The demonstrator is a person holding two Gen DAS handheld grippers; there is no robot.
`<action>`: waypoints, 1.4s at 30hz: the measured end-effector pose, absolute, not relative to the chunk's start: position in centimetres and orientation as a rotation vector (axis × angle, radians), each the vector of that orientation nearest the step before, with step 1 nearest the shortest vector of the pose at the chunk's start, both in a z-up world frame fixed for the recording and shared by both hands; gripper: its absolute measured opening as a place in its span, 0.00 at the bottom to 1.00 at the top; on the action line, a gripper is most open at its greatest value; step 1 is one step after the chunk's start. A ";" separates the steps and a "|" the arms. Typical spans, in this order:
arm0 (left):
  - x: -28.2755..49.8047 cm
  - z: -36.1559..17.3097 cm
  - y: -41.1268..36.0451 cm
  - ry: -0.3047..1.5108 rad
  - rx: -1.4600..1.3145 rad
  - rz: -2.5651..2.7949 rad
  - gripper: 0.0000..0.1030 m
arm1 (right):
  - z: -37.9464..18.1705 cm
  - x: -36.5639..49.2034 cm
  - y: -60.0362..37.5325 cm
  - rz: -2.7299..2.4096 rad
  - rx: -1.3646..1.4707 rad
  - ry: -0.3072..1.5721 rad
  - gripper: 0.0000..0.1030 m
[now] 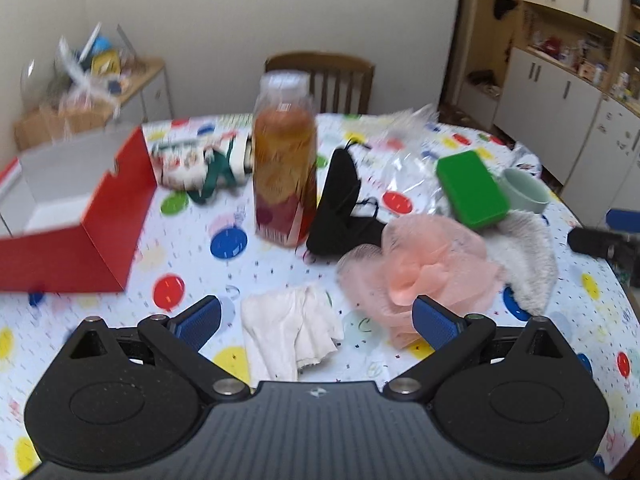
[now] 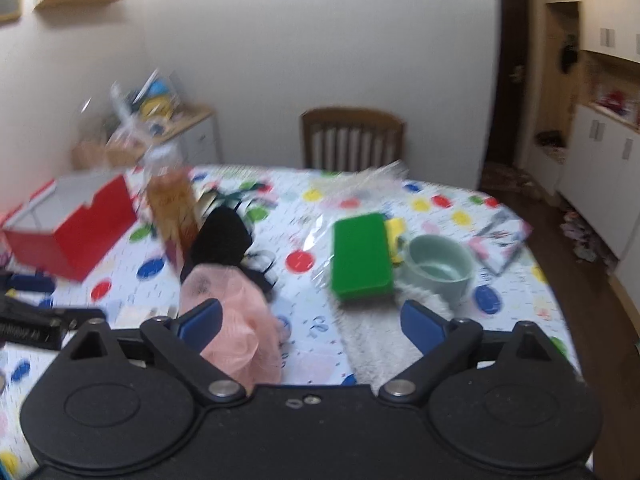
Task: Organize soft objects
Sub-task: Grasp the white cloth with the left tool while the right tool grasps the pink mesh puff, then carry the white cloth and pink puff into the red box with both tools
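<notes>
Both grippers empty, left gripper (image 1: 316, 318) fingers spread over crumpled white cloth (image 1: 290, 334) on dotted bench (image 1: 224, 264); right gripper (image 2: 310, 322) fingers wide near pink mesh pouf (image 2: 240, 320). Pinch cloth mid-bunch, then carry to open red cardboard box (image 1: 68, 204)

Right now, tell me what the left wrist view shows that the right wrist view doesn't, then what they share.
Only the left wrist view shows the white cloth clearly, lying between the open left claw, and the patterned roll behind the bottle. Only the right wrist view shows the inside of the bowl and a yellow thing beside the green box. Both show the red box, bottle, black cloth, pink puff and fluffy towel.
</notes>
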State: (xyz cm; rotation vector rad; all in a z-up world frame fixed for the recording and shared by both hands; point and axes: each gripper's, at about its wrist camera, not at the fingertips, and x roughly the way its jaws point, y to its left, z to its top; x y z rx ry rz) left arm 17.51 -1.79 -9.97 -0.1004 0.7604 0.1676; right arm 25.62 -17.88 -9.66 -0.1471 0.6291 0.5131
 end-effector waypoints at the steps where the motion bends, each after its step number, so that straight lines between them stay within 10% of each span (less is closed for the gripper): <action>1: 17.9 -10.6 -1.4 0.774 -0.120 0.173 0.99 | -10.1 25.9 -17.3 0.538 -0.173 0.642 0.91; 15: 22.9 -17.5 0.6 0.946 -0.169 0.275 0.97 | -15.7 28.9 -10.2 0.768 -0.425 0.739 0.81; 32: 24.7 -19.5 -0.7 1.005 -0.156 0.319 0.32 | -17.0 29.4 -9.3 0.803 -0.452 0.754 0.45; 42: 23.6 -18.3 -0.3 0.972 -0.204 0.340 0.24 | -15.3 28.7 -10.4 0.822 -0.392 0.710 0.17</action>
